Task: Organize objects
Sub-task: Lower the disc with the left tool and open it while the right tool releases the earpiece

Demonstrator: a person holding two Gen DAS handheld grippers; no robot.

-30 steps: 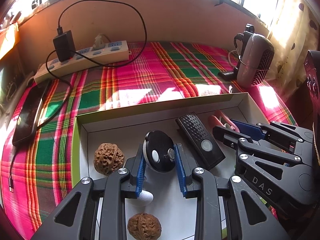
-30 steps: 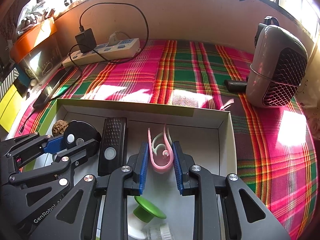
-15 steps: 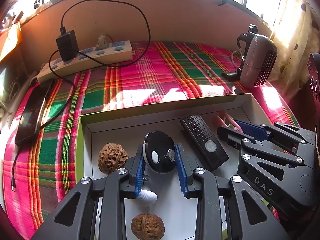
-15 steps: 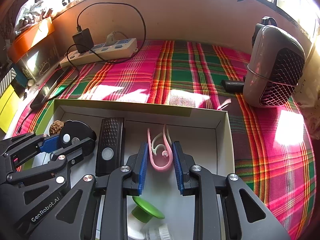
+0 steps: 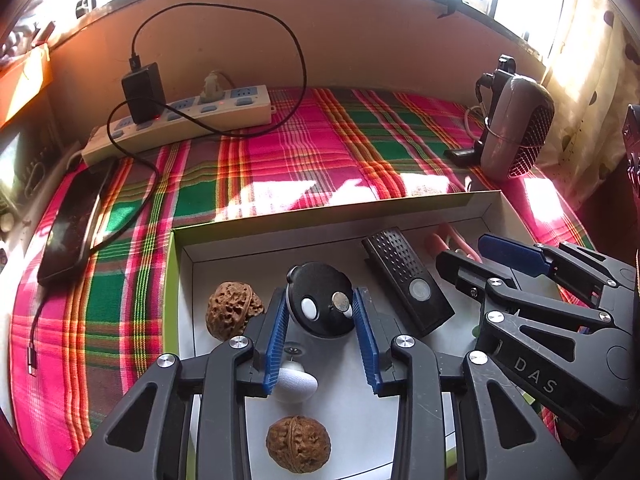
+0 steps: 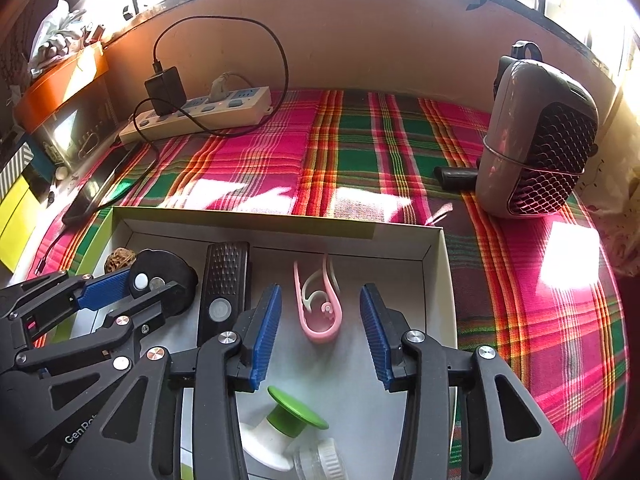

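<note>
My left gripper [image 5: 320, 334] and right gripper [image 6: 320, 326] are opening, letting go. The black disc [image 5: 320, 304] and pink clip [image 6: 320, 308] lie in the white box [image 6: 436, 280]. I should lift straight up, not bump them.

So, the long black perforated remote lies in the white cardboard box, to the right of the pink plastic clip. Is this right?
Not quite: the long black perforated remote lies in the white cardboard box, but to the left of the pink plastic clip, as the right wrist view shows.
</note>
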